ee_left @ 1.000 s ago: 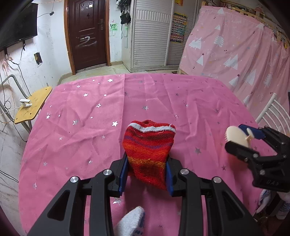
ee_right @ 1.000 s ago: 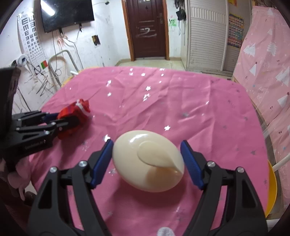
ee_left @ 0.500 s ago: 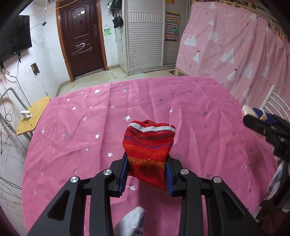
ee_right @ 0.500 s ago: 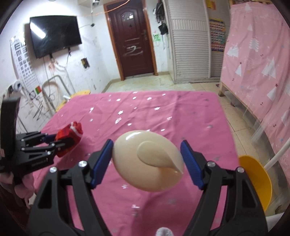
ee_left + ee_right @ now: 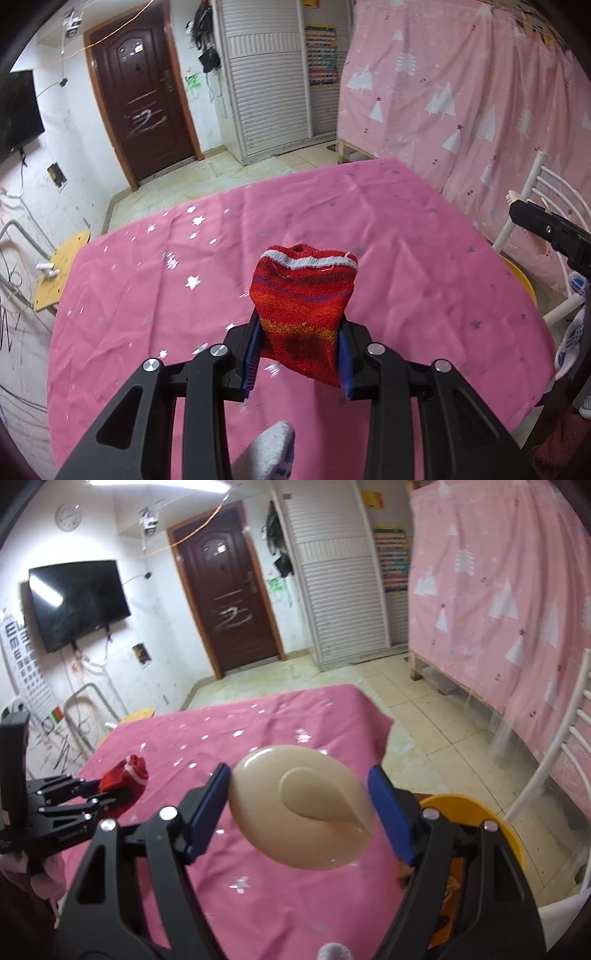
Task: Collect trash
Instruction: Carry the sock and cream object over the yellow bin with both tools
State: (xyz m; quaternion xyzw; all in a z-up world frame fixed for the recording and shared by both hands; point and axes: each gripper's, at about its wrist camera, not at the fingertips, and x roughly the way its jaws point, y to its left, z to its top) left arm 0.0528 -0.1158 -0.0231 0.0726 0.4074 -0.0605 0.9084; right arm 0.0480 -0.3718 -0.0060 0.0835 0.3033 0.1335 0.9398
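Both grippers have risen and swung toward 3 o'clock. In the right wrist view the pink star-printed cloth on the counter (image 5: 258,886) has slid toward 9 o'clock, uncovering tiled floor (image 5: 443,716) and a yellow round bin (image 5: 509,834) at 4 o'clock. In the left wrist view the right gripper (image 5: 546,229) has shifted up to 3 o'clock, its cream oval brush nearly hidden.

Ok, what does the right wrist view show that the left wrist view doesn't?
Only the right wrist view shows the cream oval brush held in the right gripper, the wall clock and the eye chart.

Only the left wrist view shows the sock's white cuff close up, clamped in the left gripper.

Both show the pink tablecloth, the door, the yellow bin and the white chair.
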